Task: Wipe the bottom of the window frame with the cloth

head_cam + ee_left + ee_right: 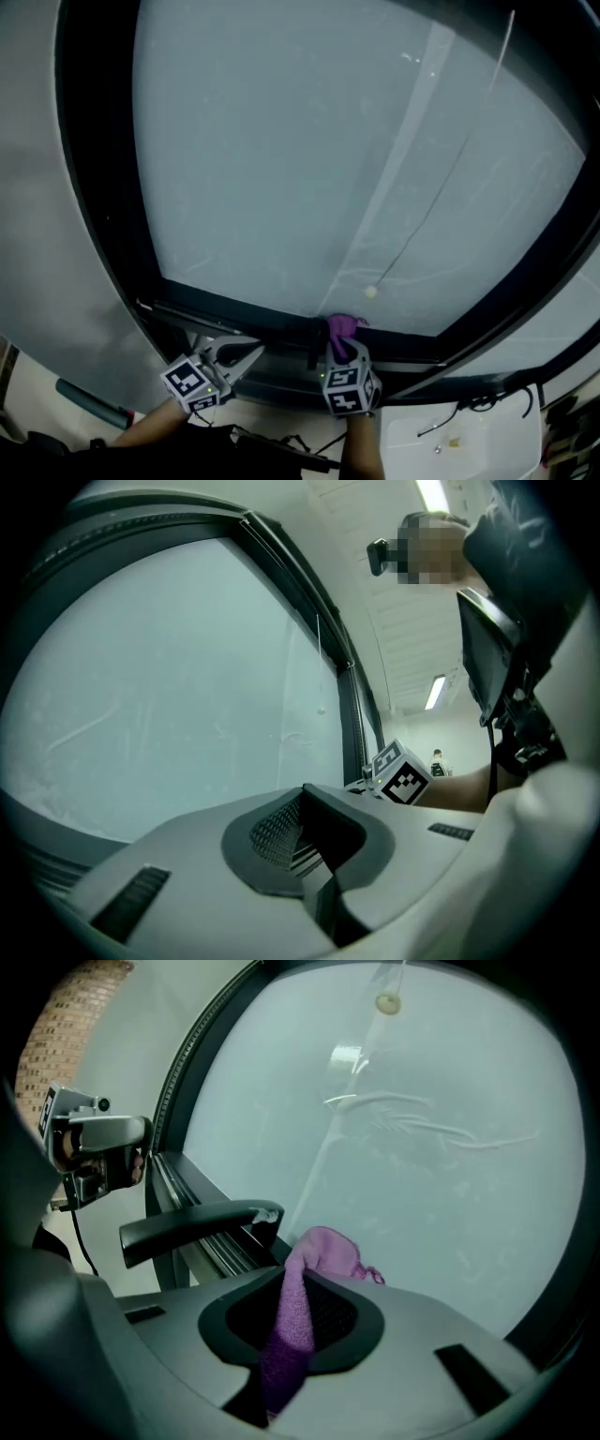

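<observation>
A purple cloth (341,327) is pinched in my right gripper (339,339), which is shut on it and presses it against the dark bottom rail of the window frame (239,314). In the right gripper view the cloth (323,1251) bunches up past the jaws of the right gripper (300,1277), against the frosted glass (441,1138). My left gripper (255,351) hovers just left of it, below the rail, its fingers closed together with nothing in them. The left gripper view shows the left gripper (302,797) with its pads meeting.
A black window handle (197,1222) juts out over the rail just left of the cloth. A blind cord with a bead (371,292) hangs against the glass. A white ledge with a cable (469,431) lies at lower right, and a grey tube (89,403) at lower left.
</observation>
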`<state>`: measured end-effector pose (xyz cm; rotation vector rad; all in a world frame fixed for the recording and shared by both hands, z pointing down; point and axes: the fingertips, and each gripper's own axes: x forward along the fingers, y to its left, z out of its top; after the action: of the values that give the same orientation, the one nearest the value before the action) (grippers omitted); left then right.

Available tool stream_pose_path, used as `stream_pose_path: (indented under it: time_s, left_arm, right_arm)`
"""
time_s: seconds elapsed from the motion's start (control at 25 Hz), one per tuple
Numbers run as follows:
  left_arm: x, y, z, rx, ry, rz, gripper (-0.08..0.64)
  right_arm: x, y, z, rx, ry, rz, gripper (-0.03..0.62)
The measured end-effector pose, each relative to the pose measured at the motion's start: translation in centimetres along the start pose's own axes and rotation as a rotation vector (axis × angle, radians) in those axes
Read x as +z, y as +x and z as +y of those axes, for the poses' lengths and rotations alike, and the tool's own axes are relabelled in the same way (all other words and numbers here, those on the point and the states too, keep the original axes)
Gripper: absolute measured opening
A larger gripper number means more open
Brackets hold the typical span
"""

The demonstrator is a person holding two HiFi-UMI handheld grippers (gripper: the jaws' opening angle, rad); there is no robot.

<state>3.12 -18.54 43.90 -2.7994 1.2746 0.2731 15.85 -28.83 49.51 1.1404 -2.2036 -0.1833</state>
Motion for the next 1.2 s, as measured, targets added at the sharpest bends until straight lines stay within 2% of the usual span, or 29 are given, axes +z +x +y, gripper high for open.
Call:
stream_pose_path:
  time_s: [0.36,0.64,0.84,1.04,1.2]
  left_arm:
    - [-0.3,-2.3,-1.0,0.081,-0.017,0.054,0.001]
    - [-2.0,-4.5,-0.7,0.221,-0.006,0.123,0.000]
    - [-3.0,-4.8,-1.1,0.243,-0.042,0.129,0.000]
    - [-3.0,-6.2,-0.6,0.237,-0.038,0.106,0.000]
    - [-3.3,-7.6,0.7,0.218,-0.062,0.121,0.000]
  right_arm:
    - [2.3,-0.2,1.7,0.068,-0.069,-0.104,0.067]
    - [0.4,-0.3,3.6,0.117,-0.021,-0.146,0.067]
    - [-0.3,-0.5,4.1,0.132,-0.010,-0.191,0.067]
    - [-0.5,-0.7,4.6,0.052,0.003,-0.200,0.067]
    - [-0.7,-0.8,5.4,-0.022,0.065,-0.205,0.067]
